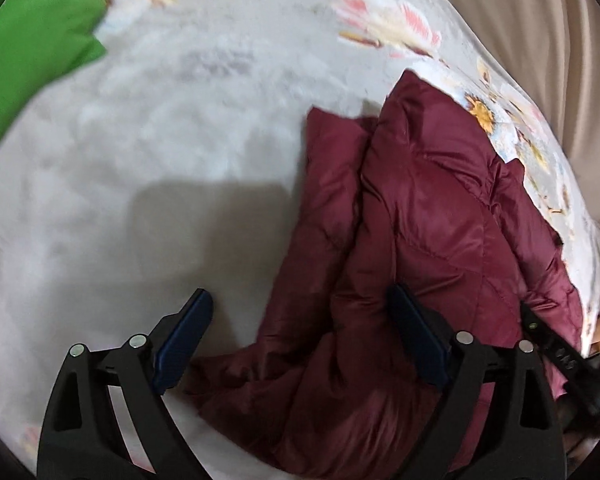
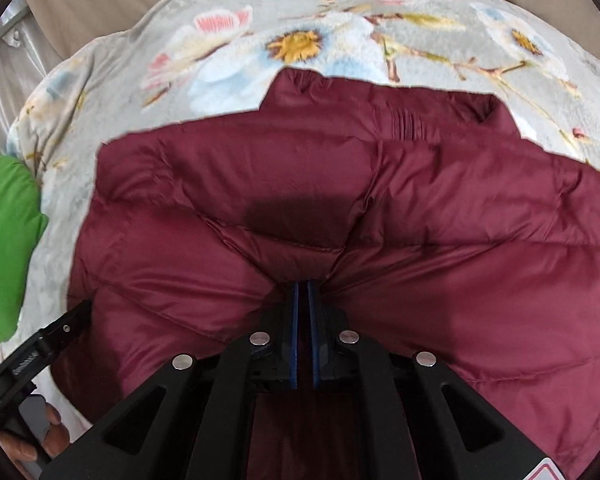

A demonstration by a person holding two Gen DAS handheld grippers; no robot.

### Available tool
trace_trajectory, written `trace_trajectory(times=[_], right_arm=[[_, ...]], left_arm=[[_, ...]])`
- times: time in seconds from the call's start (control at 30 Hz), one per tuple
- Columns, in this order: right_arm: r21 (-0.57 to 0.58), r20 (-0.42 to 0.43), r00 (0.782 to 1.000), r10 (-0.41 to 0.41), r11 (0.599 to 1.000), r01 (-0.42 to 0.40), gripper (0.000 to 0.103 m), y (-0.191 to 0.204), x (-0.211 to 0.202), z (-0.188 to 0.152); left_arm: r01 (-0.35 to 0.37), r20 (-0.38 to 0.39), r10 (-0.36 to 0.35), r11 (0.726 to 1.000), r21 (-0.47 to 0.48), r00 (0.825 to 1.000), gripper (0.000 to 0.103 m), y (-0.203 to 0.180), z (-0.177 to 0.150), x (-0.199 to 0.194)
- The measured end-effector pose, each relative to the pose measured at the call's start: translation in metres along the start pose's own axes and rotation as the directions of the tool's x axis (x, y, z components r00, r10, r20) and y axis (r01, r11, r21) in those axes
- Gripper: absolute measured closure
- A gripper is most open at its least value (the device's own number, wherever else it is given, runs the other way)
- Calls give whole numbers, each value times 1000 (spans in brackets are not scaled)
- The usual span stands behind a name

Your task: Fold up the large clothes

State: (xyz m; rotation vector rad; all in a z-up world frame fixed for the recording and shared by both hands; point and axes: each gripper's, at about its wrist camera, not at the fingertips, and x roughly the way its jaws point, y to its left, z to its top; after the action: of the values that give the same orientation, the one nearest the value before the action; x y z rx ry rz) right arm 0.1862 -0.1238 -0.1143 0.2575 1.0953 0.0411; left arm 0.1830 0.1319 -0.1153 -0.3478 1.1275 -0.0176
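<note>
A maroon quilted puffer jacket (image 1: 424, 216) lies on a grey floral blanket (image 1: 160, 128). In the left wrist view my left gripper (image 1: 300, 304) is open wide and empty, over the jacket's left edge, its right finger above the fabric and its left finger above the blanket. In the right wrist view the jacket (image 2: 260, 184) fills the middle, collar at the far end. My right gripper (image 2: 302, 286) is shut on a pinched fold of the jacket near its near edge. The other gripper (image 2: 48, 340) shows at lower left.
A green garment or cushion (image 1: 32, 40) lies at the blanket's left side, also in the right wrist view (image 2: 4, 248). Beige curtain (image 1: 540, 20) hangs behind the bed. The floral blanket (image 2: 300, 44) extends past the collar.
</note>
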Motion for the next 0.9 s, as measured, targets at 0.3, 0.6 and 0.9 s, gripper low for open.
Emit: trace_trajectory(times=[0.3,0.6,0.9], right_arm=[[15,-18,1000,15,1000,-14,100,-6,11,-2],[28,-46,999,8,1000,-7,98,-20,-31,-1],[93,45,991,-130,988,125,98,-97,-117,-28]], left_arm=[[231,-27,-231,973,-11,973,89,-21,7,-24],[375,56,-395,901,218,917,96,-109,-7,-119],[448,-17,-477,812,374,879,96,-194,-39,-148]])
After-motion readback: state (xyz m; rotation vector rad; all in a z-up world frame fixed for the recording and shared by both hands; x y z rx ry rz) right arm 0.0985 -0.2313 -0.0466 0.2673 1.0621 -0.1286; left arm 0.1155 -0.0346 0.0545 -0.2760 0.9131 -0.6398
